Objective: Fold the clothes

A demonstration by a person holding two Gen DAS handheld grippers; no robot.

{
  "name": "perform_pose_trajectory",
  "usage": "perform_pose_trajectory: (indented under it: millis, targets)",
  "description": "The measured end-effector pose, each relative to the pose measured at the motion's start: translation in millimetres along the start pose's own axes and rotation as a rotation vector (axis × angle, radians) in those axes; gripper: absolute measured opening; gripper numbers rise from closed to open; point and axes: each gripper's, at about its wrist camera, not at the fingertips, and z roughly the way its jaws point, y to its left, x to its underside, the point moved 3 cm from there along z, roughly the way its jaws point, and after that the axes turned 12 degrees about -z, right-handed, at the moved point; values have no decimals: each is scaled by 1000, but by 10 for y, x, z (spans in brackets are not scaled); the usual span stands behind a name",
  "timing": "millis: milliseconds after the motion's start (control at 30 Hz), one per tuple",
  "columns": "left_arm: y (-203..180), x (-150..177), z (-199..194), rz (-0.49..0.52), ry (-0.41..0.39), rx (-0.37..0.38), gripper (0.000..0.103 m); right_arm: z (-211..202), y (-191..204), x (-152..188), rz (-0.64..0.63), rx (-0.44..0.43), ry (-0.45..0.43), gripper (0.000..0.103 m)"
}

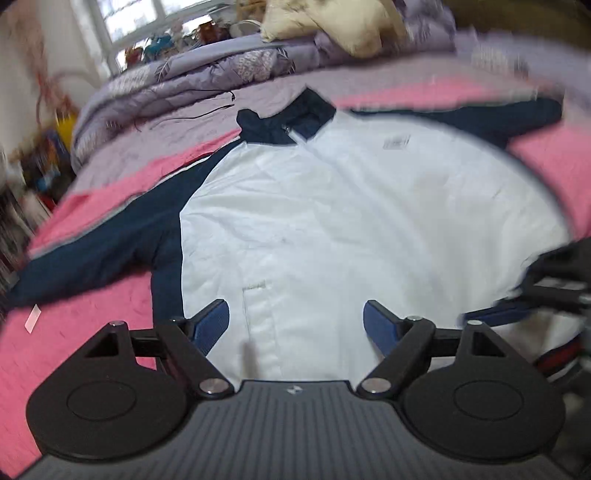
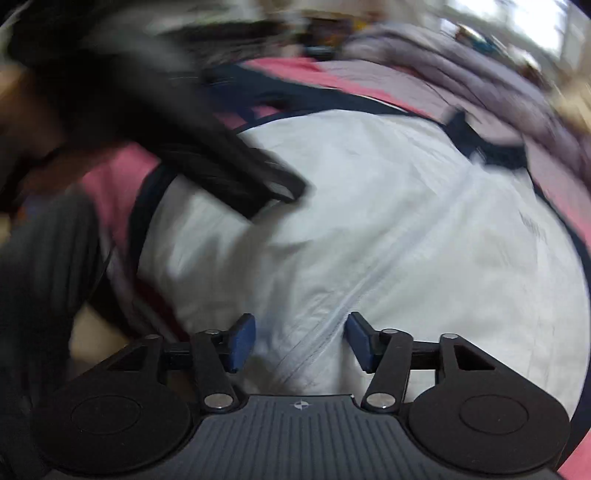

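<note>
A white jacket (image 1: 351, 206) with navy sleeves and a navy collar (image 1: 288, 118) lies spread flat, front up, on a pink sheet (image 1: 92, 332). My left gripper (image 1: 295, 319) hovers over the jacket's lower front by a pocket slit, its jaws open and nothing between the blue pads. My right gripper (image 2: 300, 334) is over the white front near the zip line (image 2: 369, 291), also open and empty. It shows blurred at the right edge (image 1: 546, 291) of the left wrist view. The left gripper appears as a dark blurred shape (image 2: 251, 177) in the right wrist view.
A lilac patterned quilt (image 1: 221, 70) and a cream pillow (image 1: 325, 22) are piled beyond the collar. A thin black cable (image 1: 199, 114) lies on the lilac cover. A small white tag (image 1: 32, 318) rests on the sheet. Clutter stands off the bed at the left (image 1: 40, 162).
</note>
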Motion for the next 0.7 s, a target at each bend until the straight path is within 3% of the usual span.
perform_pose_trajectory:
  millis: [67,100,167,267,333,500,633,700]
  targets:
    - [-38,155,152,32,-14,-27,89,-70,19,27,-47,-10,0,54]
    - [-20,234,187,21,-51,-22,92,-135,-74,70,-1,-7,-15,54]
    - [60,272,211,-35,-49,7,92,-241,-334,187,121,49,-62,54]
    - [158,244,261,-92,-21,30,94,-246,-752,380,293,198,-87,54]
    - [193,240,224,-98,-15,35,97,-153,-1028,609,377,321,-6,53]
    - [337,210,-53,-123,-72,-65,97,-365,-1553,922,600,540,68,54]
    - [396,8,-229,-142,-212,-139,95,-460,-1647,781,586,556,6,54]
    - [326,-120,-163,-125,-235,-122,95,-277,-1548,550,547,482,-31,54]
